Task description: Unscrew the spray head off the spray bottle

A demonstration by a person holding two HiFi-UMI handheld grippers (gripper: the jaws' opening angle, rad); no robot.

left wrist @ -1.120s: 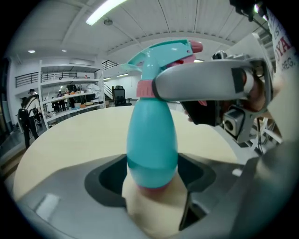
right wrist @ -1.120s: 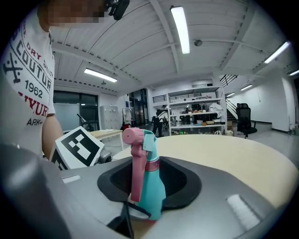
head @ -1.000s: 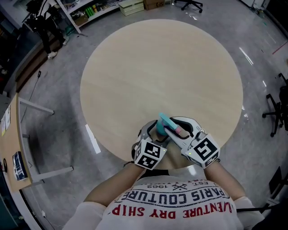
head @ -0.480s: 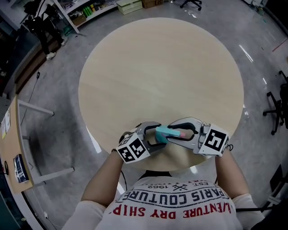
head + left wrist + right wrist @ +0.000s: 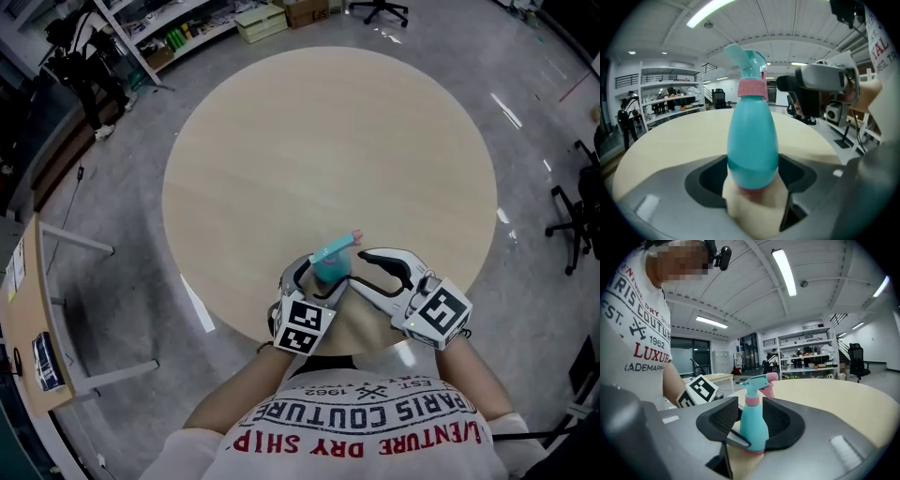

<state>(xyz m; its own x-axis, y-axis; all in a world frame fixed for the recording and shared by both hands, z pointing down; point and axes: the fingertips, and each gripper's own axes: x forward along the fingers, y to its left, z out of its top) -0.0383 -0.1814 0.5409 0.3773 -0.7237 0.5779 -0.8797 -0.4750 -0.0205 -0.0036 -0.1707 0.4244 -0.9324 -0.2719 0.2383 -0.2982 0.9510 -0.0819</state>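
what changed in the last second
The right tongs have just been opening and let go of the spray head; the left tongs swung the spray bottle from sideways to upright. Unchanged: left tongs grip the body, head on the bottle.

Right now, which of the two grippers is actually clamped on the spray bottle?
The left gripper: its jaws press on the lower body of the spray bottle. On the right gripper the jaws have just been opening and stand apart around the bottle, not gripping it.

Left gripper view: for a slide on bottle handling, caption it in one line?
Left gripper clamps the teal spray bottle low on its body, above the pale table, spray head in place.
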